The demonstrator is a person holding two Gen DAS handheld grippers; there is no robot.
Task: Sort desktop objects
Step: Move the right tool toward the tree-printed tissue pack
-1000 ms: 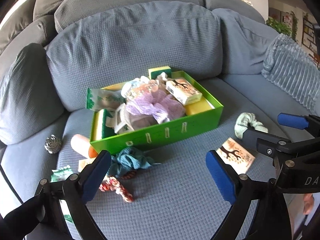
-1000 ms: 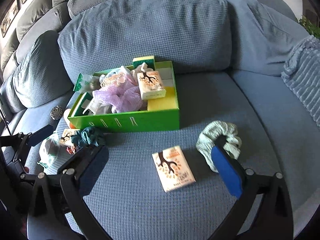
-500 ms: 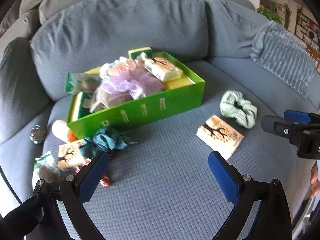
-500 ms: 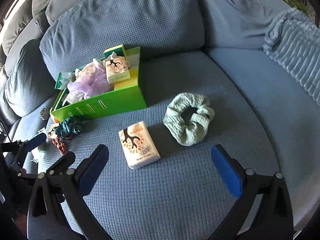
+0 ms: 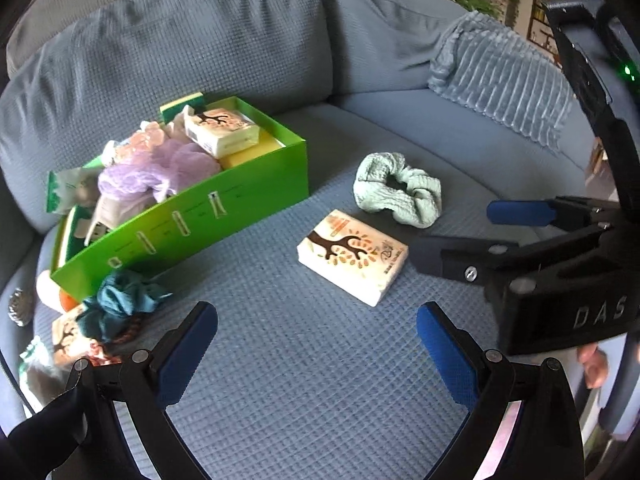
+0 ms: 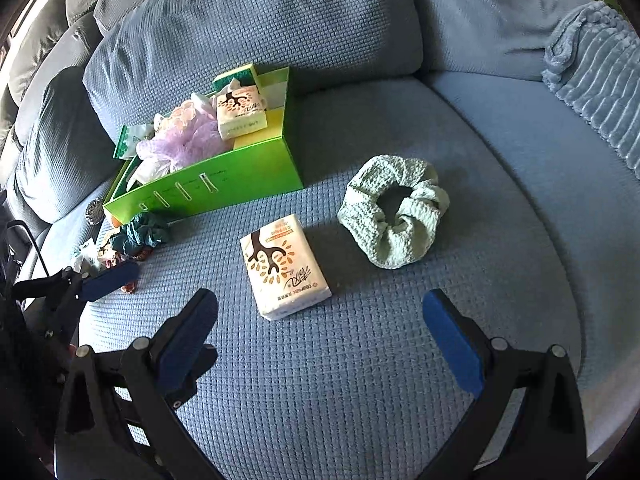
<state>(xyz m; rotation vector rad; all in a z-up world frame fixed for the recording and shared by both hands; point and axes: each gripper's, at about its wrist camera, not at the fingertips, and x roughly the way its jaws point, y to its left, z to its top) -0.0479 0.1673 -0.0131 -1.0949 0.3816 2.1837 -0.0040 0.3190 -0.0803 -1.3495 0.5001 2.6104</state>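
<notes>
A green box [image 5: 240, 204] [image 6: 248, 172] on the blue sofa seat holds a tissue pack, a purple bath puff, sponges and other items. A loose tissue pack [image 5: 354, 255] [image 6: 284, 267] lies on the seat, with a pale green scrunchie [image 5: 398, 188] [image 6: 394, 210] to its right. My left gripper [image 5: 316, 348] is open and empty, short of the pack. My right gripper [image 6: 320, 332] is open and empty, just in front of the pack; it also shows at the right of the left wrist view [image 5: 520, 216].
Left of the box lie a teal scrunchie [image 5: 120, 300] [image 6: 140, 232], another tissue pack [image 5: 66, 336], a red braided item, an orange-tipped object and a metal scourer [image 6: 94, 212]. Sofa back cushions [image 6: 280, 32] rise behind. A ribbed blanket [image 5: 504, 80] lies at the right.
Both grippers have swung right and closer to the loose tissue pack and pale green scrunchie. The box has shifted left in both views. Both stay open.
</notes>
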